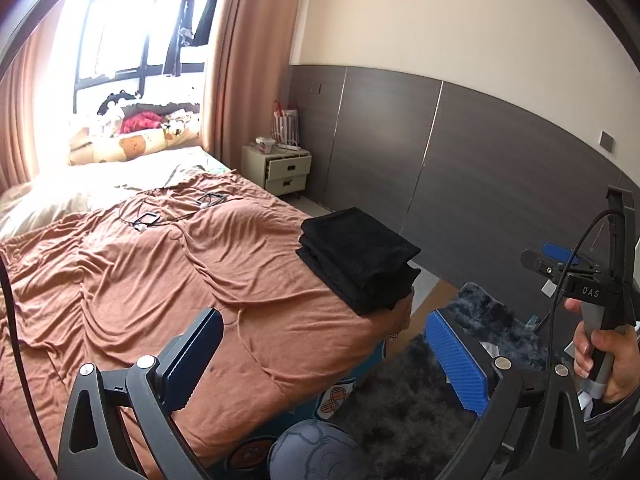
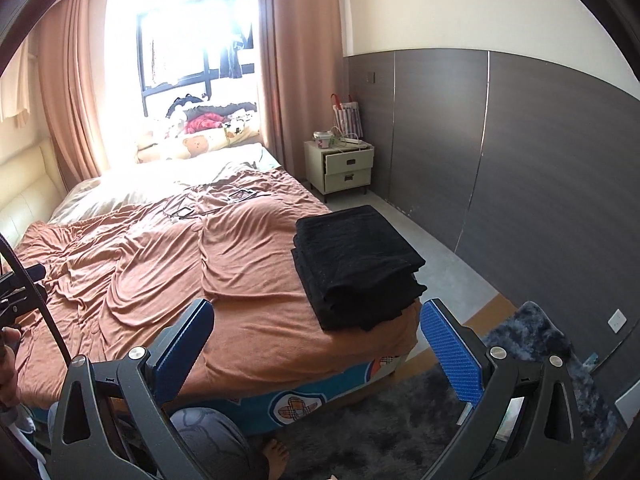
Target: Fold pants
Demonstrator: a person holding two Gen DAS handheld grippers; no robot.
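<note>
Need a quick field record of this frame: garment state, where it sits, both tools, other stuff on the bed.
garment: black pants, folded into a compact stack
location: on the brown bedspread, at the bed corner nearest the grey wall panel
left tool: open, empty, apart from the pants
right tool: open, empty, apart from the pants
other on bed: cables and small devices toward the pillow end
beside bed: nightstand, top drawer partly open
floor: dark shaggy rug
</note>
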